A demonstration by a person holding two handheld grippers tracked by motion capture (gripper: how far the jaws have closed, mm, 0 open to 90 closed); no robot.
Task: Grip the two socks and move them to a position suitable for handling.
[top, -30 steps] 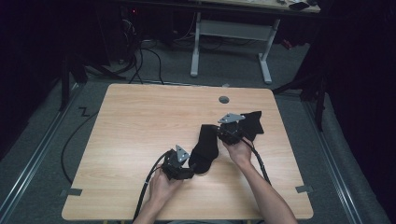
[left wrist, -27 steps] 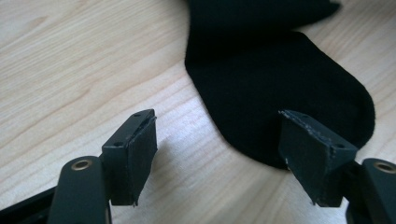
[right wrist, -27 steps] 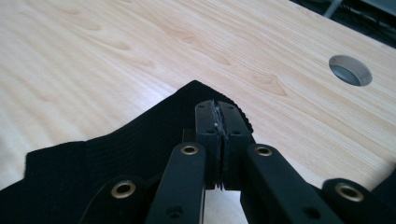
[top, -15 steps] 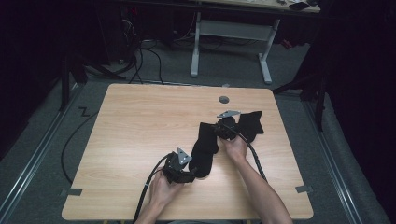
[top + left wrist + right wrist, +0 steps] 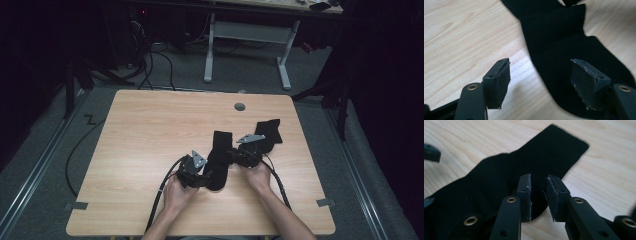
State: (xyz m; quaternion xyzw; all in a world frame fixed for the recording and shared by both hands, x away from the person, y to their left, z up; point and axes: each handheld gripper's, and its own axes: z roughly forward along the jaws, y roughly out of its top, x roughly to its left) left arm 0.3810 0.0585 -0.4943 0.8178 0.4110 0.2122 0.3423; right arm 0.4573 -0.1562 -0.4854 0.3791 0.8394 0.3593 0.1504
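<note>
- Since a second ago the right gripper (image 5: 235, 152) has slid left from the farther black sock (image 5: 267, 132) onto the nearer one, and the left gripper (image 5: 202, 179) has edged a little toward the desk's front edge.
- Ribbed black knit sock (image 5: 218, 159) lies flat on the pale wood-grain desk (image 5: 150, 130), cuff pointing away from the person, toe near the left gripper.
- Left gripper's jaws are spread wide, released: one flat dark pad over bare wood, the other over the sock's foot (image 5: 564, 57).
- Right gripper's jaws (image 5: 538, 195) stand nearly together with a narrow gap, at the sock's edge below its straight-cut cuff (image 5: 544, 157); whether they pinch fabric I cannot tell.
- No writing or labels are readable.
</note>
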